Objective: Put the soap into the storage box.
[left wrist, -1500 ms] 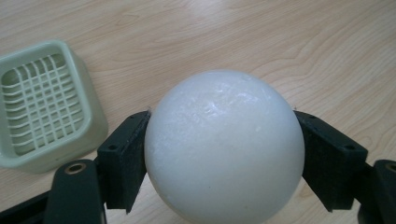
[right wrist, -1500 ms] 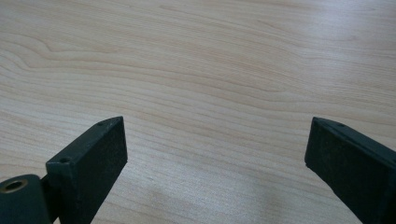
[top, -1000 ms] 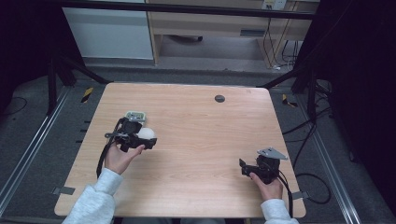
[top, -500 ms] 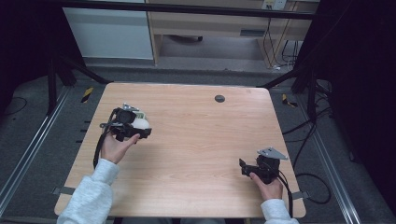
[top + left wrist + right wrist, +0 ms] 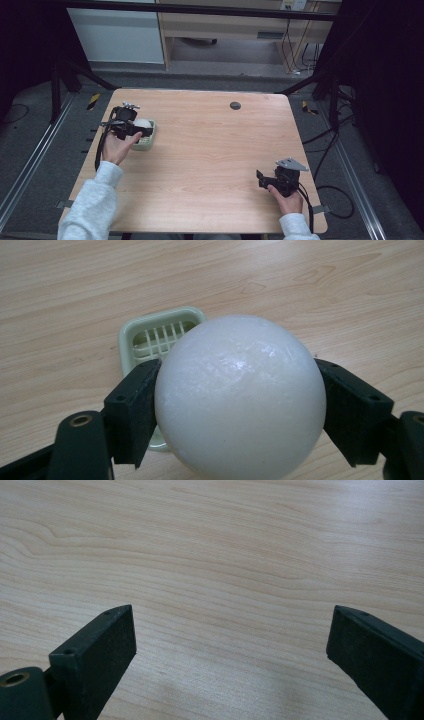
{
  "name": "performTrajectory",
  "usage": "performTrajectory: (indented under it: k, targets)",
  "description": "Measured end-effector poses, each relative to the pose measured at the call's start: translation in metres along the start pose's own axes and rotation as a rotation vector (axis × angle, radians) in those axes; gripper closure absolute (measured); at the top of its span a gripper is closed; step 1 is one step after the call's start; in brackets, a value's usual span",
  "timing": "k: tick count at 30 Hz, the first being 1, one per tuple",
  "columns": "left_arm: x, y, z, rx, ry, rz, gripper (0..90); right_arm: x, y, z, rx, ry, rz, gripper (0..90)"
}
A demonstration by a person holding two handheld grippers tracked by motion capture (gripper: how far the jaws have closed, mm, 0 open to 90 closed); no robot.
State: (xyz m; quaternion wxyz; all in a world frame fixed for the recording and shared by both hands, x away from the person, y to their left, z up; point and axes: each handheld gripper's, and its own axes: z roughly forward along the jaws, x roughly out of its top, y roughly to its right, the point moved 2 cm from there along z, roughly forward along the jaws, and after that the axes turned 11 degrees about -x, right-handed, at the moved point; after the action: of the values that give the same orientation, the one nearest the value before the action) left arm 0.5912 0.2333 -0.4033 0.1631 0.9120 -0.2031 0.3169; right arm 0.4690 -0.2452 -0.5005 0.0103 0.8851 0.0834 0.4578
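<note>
The left gripper (image 5: 240,405) holds a white ball (image 5: 240,397), one black jaw pressed on each side at its widest line. In the high view the ball (image 5: 142,123) hangs over a pale green tray (image 5: 145,141) near the left edge of the desk (image 5: 210,150), just above it; whether it touches the slatted floor cannot be told. The tray (image 5: 160,335) lies flat behind and below the ball in the left gripper view.

The ball looks like foam or light plastic: smooth, faintly glossy, probably very light and fairly stiff, yet likely to dent under a hard squeeze. Being round, it could slip out if the jaws sit off its middle, so the present hold across the equator seems the right one. It has no long axis and points nowhere. The tray's long axis runs roughly away from the person.

The right gripper (image 5: 232,645) rests low over bare desk near the right corner (image 5: 265,181), jaws wide apart with nothing between them
</note>
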Motion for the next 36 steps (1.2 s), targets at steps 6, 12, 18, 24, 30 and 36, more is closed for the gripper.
performTrajectory:
  k: [6,12,18,24,30,36]
  targets:
    - [0.002,-0.01,0.007,0.003,-0.006,-0.017,23.9,0.0,0.0,0.0,0.003,-0.001,0.005,6.0]
    - [0.003,-0.019,0.014,0.02,-0.02,-0.033,23.9,0.0,-0.001,-0.001,0.004,0.0,0.007,6.0]
    - [0.003,-0.024,0.019,0.026,-0.024,-0.041,23.9,0.0,-0.001,-0.001,0.004,0.0,0.007,6.0]
    - [0.002,-0.029,0.027,0.037,-0.039,-0.048,23.9,0.0,0.0,0.0,0.004,-0.001,0.006,6.0]
    - [0.002,-0.033,0.037,0.04,-0.061,-0.061,23.9,0.0,0.0,0.0,-0.002,0.001,-0.001,6.0]
    - [0.001,-0.035,0.045,0.045,-0.075,-0.066,23.9,0.0,-0.001,0.0,-0.002,0.0,0.0,6.0]
